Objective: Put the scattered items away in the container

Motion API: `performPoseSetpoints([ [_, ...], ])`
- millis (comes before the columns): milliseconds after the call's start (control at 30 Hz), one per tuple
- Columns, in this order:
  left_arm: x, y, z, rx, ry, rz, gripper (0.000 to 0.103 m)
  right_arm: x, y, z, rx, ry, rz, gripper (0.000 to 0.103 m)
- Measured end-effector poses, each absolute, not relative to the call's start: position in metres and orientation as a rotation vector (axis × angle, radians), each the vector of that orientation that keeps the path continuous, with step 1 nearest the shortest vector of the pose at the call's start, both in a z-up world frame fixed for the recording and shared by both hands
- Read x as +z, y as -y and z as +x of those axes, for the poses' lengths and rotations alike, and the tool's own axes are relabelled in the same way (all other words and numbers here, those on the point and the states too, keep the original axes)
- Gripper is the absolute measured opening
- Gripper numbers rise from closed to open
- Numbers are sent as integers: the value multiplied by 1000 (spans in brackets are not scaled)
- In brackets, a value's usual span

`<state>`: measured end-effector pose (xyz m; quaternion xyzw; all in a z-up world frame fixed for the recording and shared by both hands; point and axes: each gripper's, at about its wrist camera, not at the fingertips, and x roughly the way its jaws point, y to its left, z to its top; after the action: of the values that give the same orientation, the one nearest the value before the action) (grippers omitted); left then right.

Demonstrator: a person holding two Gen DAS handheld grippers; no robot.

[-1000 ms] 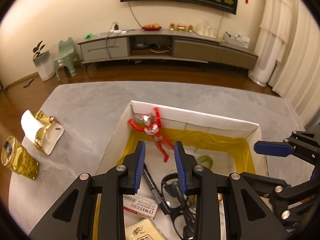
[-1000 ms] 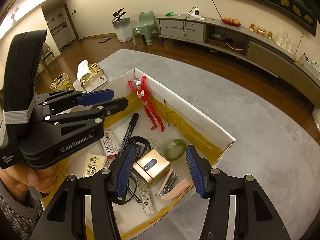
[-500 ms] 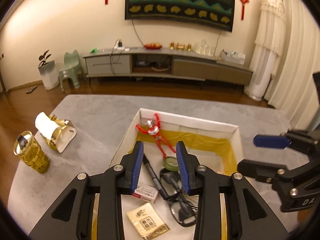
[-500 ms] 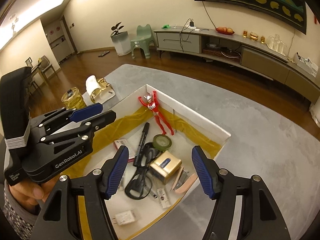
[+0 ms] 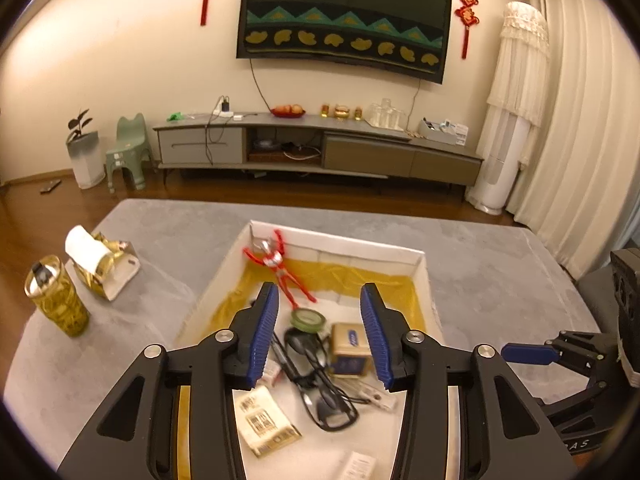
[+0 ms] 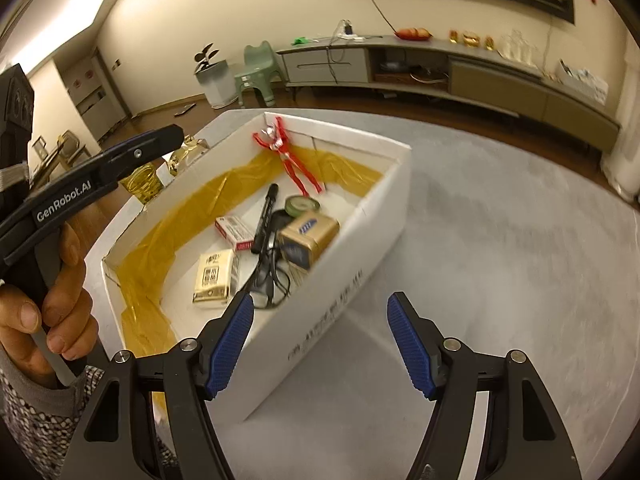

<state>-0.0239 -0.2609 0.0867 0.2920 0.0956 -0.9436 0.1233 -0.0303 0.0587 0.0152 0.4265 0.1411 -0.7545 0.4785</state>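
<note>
White box [image 5: 224, 276] sits mid-worktop [image 5: 160, 232], open top, yellow film lining the inner walls. Contents:
- red figure [image 5: 280, 270] leaning on the far wall
- green tape roll [image 5: 306, 317]
- gold tin [image 5: 350, 344] with a blue label
- black marker [image 6: 265, 218]
- glasses [image 5: 320, 392], tangled with a black cord
- red-white packet [image 6: 234, 232]
- gold sachet [image 6: 214, 278]

Some small bits near the tin are too blurred to identify.

Left gripper [image 5: 320, 334] is above the box, fingers [image 5: 262, 334] released. They have just been opening, nothing between them. The person's hand [image 6: 48, 296] is wrapped round its handle.

Right gripper [image 6: 320, 346] is off the box's near-right corner, over bare worktop. Fingers [image 6: 230, 346] are spread wide and empty, and have just been opening too.

Outside the box, left side of the worktop: gold cup [image 5: 56, 300] and a tissue holder [image 5: 100, 264], well apart from the box.
</note>
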Motion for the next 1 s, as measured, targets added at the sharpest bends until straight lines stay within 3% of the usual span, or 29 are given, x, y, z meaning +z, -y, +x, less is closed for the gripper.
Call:
performPoseSetpoints([
  [367, 94, 209, -11, -2775, -171, 895, 49, 23, -68, -15, -1901, -503, 911, 72],
  [900, 94, 161, 11, -2773, -85, 959, 51, 28, -78, -3, -1921, -544, 863, 75],
  [1000, 91, 162, 15, -2754, -93, 952, 64, 26, -78, -1, -1927, -564, 854, 79],
])
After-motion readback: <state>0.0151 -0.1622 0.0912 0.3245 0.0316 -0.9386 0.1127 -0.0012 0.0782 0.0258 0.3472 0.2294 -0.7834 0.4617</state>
